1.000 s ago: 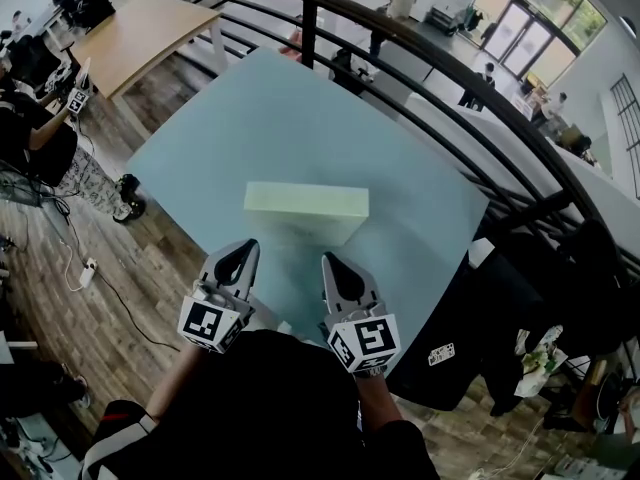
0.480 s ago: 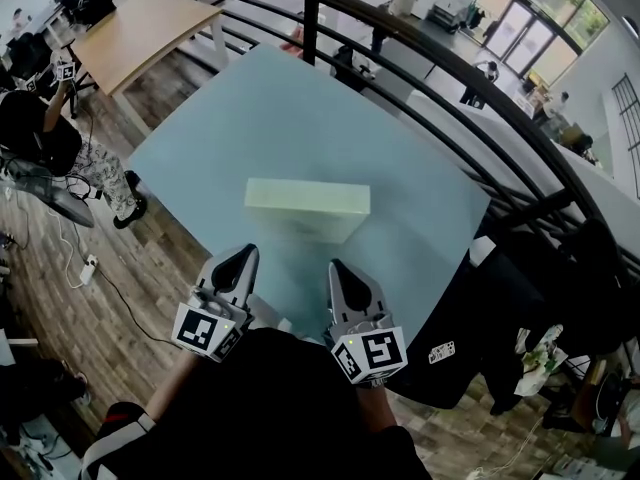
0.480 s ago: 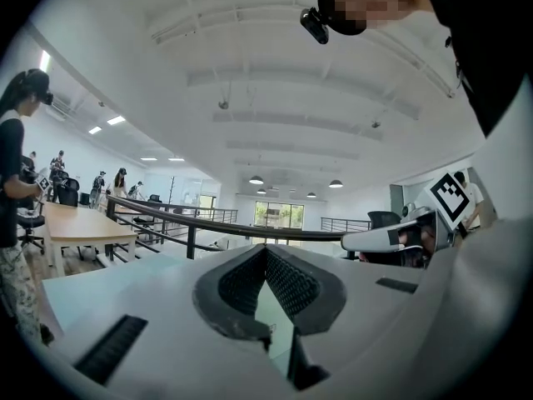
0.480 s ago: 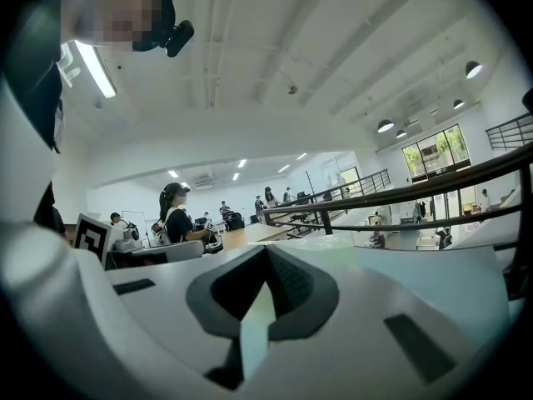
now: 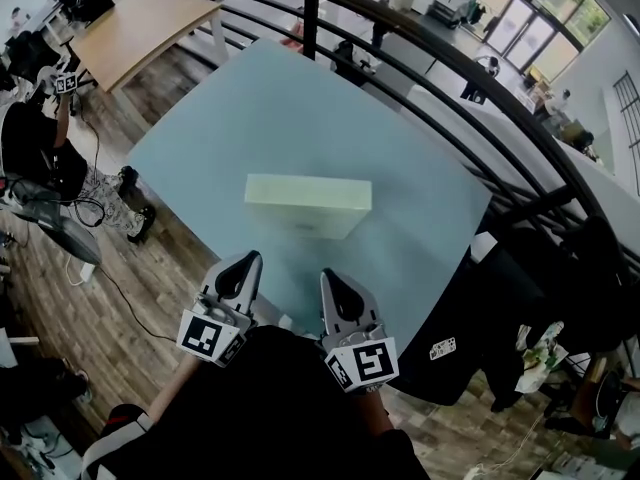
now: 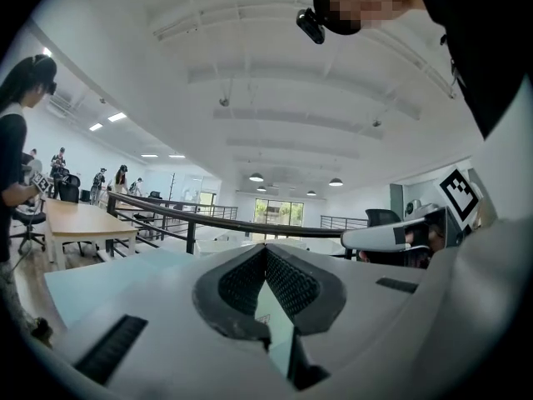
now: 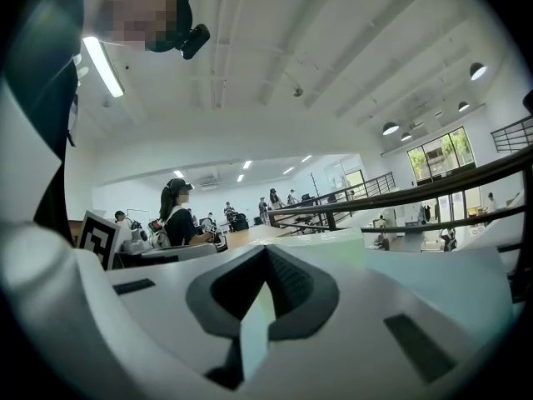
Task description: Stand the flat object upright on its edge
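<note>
A pale green flat block (image 5: pixel 308 206) stands in the middle of the light blue table (image 5: pixel 270 108); it looks to be upright on a long edge, its narrow face turned up. Both grippers hang at the table's near edge, short of the block and not touching it. The left gripper (image 5: pixel 244 260) is shut with nothing in it, and so is the right gripper (image 5: pixel 330 278). In the left gripper view the ribbed pads (image 6: pixel 287 282) meet at the tip. The right gripper view shows the block's top (image 7: pixel 329 242) just beyond the closed jaws.
A black curved railing (image 5: pixel 420 58) runs behind the table, with a drop to a lower floor beyond. A wooden table (image 5: pixel 140 33) stands at the far left. A seated person (image 5: pixel 30 148) is on the left. Dark bags (image 5: pixel 520 308) lie at the table's right.
The right gripper has drawn slightly back toward me. The left gripper and the block have kept still. The person at the left has shifted.
</note>
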`<action>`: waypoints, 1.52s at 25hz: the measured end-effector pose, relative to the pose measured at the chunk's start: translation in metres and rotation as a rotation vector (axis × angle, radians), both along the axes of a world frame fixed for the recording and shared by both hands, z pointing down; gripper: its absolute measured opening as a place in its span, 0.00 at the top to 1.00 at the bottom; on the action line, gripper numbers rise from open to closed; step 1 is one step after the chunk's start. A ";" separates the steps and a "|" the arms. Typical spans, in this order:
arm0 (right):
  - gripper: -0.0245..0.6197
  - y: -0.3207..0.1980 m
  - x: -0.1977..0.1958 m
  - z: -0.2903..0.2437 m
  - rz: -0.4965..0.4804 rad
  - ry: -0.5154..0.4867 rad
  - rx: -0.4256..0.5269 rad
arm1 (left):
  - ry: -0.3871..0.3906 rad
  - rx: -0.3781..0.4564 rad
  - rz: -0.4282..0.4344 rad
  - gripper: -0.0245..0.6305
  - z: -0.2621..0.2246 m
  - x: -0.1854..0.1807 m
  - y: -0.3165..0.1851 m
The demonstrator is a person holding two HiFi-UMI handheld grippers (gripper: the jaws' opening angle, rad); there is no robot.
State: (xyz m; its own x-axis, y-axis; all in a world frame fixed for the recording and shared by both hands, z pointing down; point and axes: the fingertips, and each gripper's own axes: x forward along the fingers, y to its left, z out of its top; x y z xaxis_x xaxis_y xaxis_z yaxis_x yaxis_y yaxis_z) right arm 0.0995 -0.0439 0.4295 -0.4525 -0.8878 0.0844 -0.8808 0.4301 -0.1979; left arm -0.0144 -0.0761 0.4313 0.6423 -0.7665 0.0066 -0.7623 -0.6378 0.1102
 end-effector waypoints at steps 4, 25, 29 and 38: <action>0.95 0.005 -0.005 0.004 -0.006 0.000 0.002 | -0.008 -0.008 -0.004 0.96 0.003 -0.003 0.001; 0.95 0.004 0.002 0.010 0.003 0.011 -0.015 | -0.034 -0.054 -0.032 0.96 0.015 -0.009 0.002; 0.95 0.004 0.001 0.008 0.001 0.014 -0.017 | -0.043 -0.038 -0.044 0.96 0.016 -0.011 0.001; 0.95 0.003 -0.003 0.010 -0.004 0.010 -0.031 | -0.049 -0.058 -0.057 0.96 0.018 -0.017 -0.001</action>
State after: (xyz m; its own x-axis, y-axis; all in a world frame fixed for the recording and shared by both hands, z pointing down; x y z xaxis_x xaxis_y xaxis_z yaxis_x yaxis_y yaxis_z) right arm 0.0963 -0.0408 0.4398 -0.4551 -0.8828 0.1166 -0.8811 0.4275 -0.2022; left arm -0.0312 -0.0767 0.4492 0.5954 -0.7992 0.0820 -0.8025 -0.5869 0.1075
